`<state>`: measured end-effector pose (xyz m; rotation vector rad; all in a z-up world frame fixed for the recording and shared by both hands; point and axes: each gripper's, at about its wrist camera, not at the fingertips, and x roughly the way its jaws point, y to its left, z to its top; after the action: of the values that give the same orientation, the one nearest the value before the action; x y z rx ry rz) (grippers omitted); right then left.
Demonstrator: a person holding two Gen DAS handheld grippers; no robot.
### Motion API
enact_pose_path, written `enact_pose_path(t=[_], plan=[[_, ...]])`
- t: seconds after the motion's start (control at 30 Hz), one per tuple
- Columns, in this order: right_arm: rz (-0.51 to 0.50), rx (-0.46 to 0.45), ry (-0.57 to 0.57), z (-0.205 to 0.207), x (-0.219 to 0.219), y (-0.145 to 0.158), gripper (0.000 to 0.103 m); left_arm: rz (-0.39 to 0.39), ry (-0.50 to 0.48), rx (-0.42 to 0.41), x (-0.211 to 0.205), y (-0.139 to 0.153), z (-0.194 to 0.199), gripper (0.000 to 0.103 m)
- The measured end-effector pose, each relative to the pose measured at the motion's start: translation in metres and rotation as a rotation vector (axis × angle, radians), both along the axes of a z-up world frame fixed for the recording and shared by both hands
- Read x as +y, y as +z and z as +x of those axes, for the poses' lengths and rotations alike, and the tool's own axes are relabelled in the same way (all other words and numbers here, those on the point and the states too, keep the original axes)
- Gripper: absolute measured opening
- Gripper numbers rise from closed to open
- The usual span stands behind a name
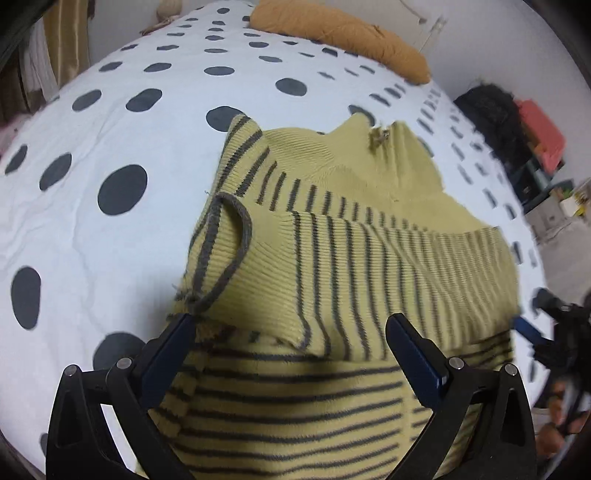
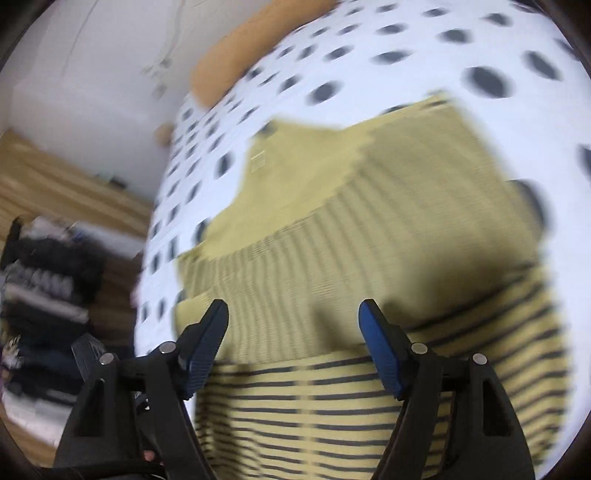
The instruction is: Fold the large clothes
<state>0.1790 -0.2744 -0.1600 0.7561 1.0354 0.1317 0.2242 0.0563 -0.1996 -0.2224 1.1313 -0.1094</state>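
- Yellow-green knit with dark stripes: the sweater [image 1: 369, 266] lies on the bed [image 1: 110, 155], over a white cover with dark dots, already doubled over itself, so the upper layer's stripes run across those of the layer beneath.
- Judging by that overlap, one fold looks laid down and neither tool holds cloth; the step in hand seems to be letting go and resetting for another fold.
- The left gripper [image 1: 291, 332] hovers over the sweater's near part, jaws wide apart, nothing clamped; one finger sits just beside the grey-edged neck opening [image 1: 221, 251].
- The right gripper [image 2: 293, 325] also has its jaws apart and empty, striped knit showing between them (this view is blurred, so touching or clear of the cloth I cannot tell).
- Next move likely calls for picking a fresh edge on each side, pinching all layers together, and carrying them across evenly.
- An orange pillow [image 1: 340, 33] lies at the bed's far end, well apart.
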Motion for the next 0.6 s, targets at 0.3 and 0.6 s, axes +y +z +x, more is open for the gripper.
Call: enact_pose_path(t=[0.3,0.6], plan=[[-0.014,0.026,-0.075,-0.004,-0.055,-0.003,0.073,0.125,0.016,0.092,0.001,-0.027,0.049,0.039],[-0.049,0.043,-0.118,-0.001,-0.078,-0.006,0.073,0.091,0.027,0.010,-0.001,-0.004,0.040,0.008]])
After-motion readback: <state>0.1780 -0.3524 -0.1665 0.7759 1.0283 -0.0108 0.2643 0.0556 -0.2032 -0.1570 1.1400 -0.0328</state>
